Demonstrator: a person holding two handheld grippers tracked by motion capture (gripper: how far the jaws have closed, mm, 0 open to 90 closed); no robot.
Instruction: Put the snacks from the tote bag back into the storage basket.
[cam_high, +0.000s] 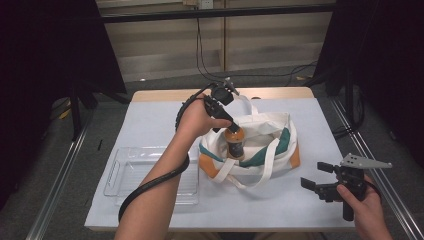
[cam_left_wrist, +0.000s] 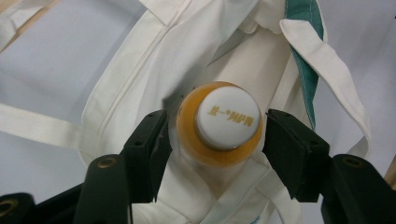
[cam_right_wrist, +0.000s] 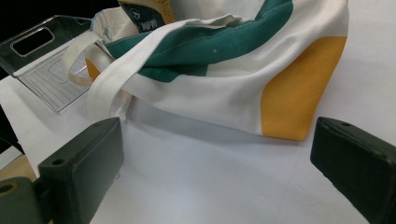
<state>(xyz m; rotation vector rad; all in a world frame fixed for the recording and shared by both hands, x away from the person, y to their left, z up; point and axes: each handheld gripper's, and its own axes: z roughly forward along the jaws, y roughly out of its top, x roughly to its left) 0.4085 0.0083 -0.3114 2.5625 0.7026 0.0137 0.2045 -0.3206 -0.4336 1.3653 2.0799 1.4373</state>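
right tongs (cam_high: 311, 174): spread wide, idle near the table's (cam_high: 150, 120) front edge
clear plastic tray (cam_high: 125, 170): empty so far
left tongs (cam_left_wrist: 215, 140): pinching the white-capped orange drink bottle (cam_left_wrist: 219, 123), half-raised inside the white canvas tote bag (cam_high: 265, 145)
progress: guessing unpacking's barely started

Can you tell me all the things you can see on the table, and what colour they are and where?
Bottle: one, orange with a white cap, upright over the open bag, between the left gripper's fingers.
Tote bag: one, white with green and orange patches, middle of the table.
Tray: one, see-through plastic, left of the bag, nothing in it.
Table cover: one, pale blue-white, spread over the table.
Left gripper: one, black, above the bag, shut on the bottle's neck.
Right gripper: one, black, open, at the near right, apart from the bag.
Person's hands: two, left and right, each holding a gripper.
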